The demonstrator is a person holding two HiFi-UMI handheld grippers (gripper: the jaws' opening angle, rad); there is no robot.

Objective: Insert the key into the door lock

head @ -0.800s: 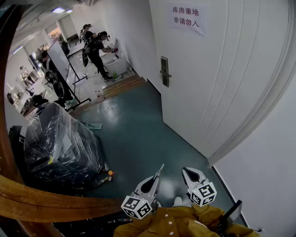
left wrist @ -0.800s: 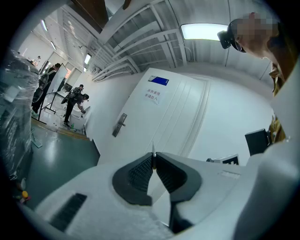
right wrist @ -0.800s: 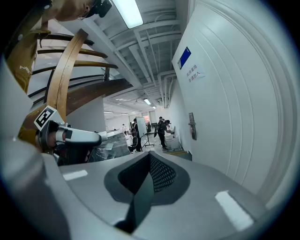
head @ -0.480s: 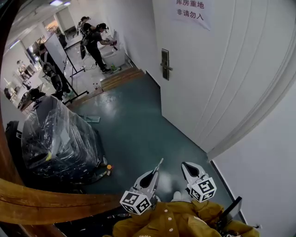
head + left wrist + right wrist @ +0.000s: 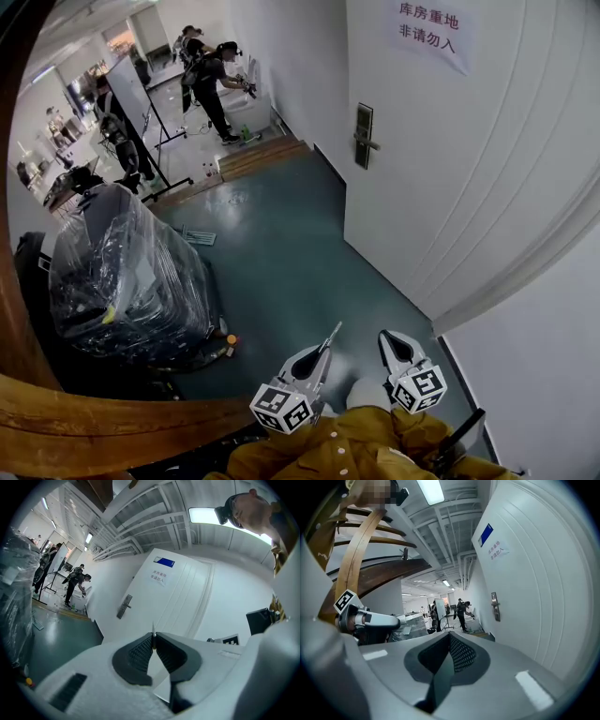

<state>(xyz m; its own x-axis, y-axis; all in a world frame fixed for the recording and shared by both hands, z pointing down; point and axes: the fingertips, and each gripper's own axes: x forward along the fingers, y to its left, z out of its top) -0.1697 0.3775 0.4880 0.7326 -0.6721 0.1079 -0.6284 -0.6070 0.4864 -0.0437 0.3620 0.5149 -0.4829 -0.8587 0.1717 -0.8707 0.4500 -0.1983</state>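
The white door [image 5: 469, 169] stands ahead on the right, with its dark lock plate and lever handle [image 5: 364, 136] on the far edge. That lock also shows in the left gripper view [image 5: 124, 606] and the right gripper view [image 5: 494, 605], still well away from both grippers. My left gripper [image 5: 323, 352] [image 5: 153, 637] is shut on a thin metal key [image 5: 153, 630], whose blade pokes out past the tips [image 5: 333, 332]. My right gripper [image 5: 390, 337] [image 5: 449, 635] is shut with nothing in it. Both are held low and close to my body.
A paper sign [image 5: 428, 33] hangs on the door. A plastic-wrapped machine [image 5: 122, 281] stands on the green floor at the left, a curved wooden rail [image 5: 112, 412] beside me. Wooden steps [image 5: 262, 155], a whiteboard and people [image 5: 220, 84] are down the corridor.
The head view has swung left, so the door and lock now sit further right in the picture and a little lower. Both grippers keep their place and grip.
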